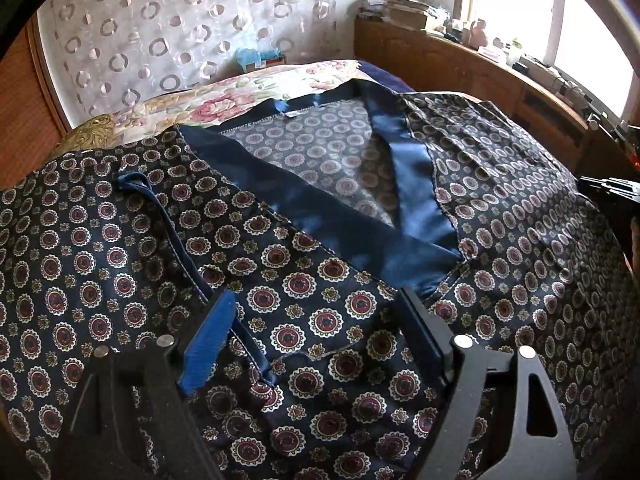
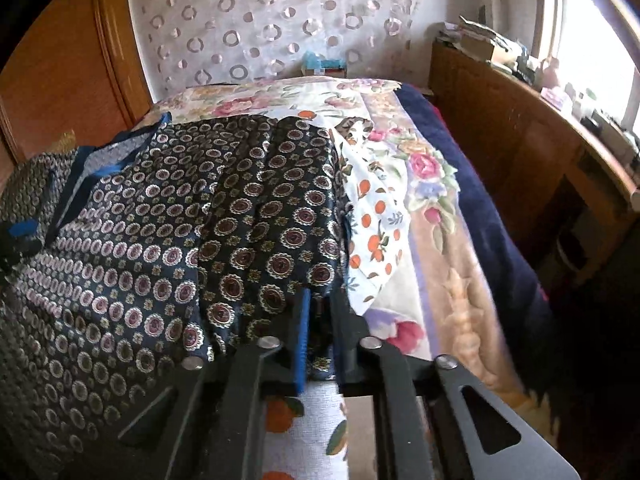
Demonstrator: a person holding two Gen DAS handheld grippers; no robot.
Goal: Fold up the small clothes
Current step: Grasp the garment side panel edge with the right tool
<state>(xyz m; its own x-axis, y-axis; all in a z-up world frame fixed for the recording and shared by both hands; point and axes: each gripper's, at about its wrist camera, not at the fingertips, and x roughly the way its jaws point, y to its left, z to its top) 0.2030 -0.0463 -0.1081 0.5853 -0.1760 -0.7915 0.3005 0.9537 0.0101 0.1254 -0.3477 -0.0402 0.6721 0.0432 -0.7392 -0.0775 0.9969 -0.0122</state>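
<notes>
A dark navy garment (image 1: 320, 320) with red-and-cream medallion print and a shiny blue satin collar (image 1: 344, 216) lies spread on the bed. My left gripper (image 1: 316, 320) is open, its jaws wide apart just over the garment's front below the collar, with a blue belt strip (image 1: 176, 232) running past its left finger. In the right wrist view the same garment (image 2: 180, 232) covers the left half. My right gripper (image 2: 320, 312) is shut on the garment's right edge, a fold of cloth pinched between its blue pads (image 2: 301, 336).
A white cloth with orange fruit print (image 2: 376, 232) lies beside and under the garment's right edge. The floral bedspread (image 2: 432, 208) and a dark blue blanket (image 2: 488, 208) cover the bed. A wooden cabinet (image 2: 540, 152) with clutter stands at the right, a patterned curtain (image 1: 180, 28) behind.
</notes>
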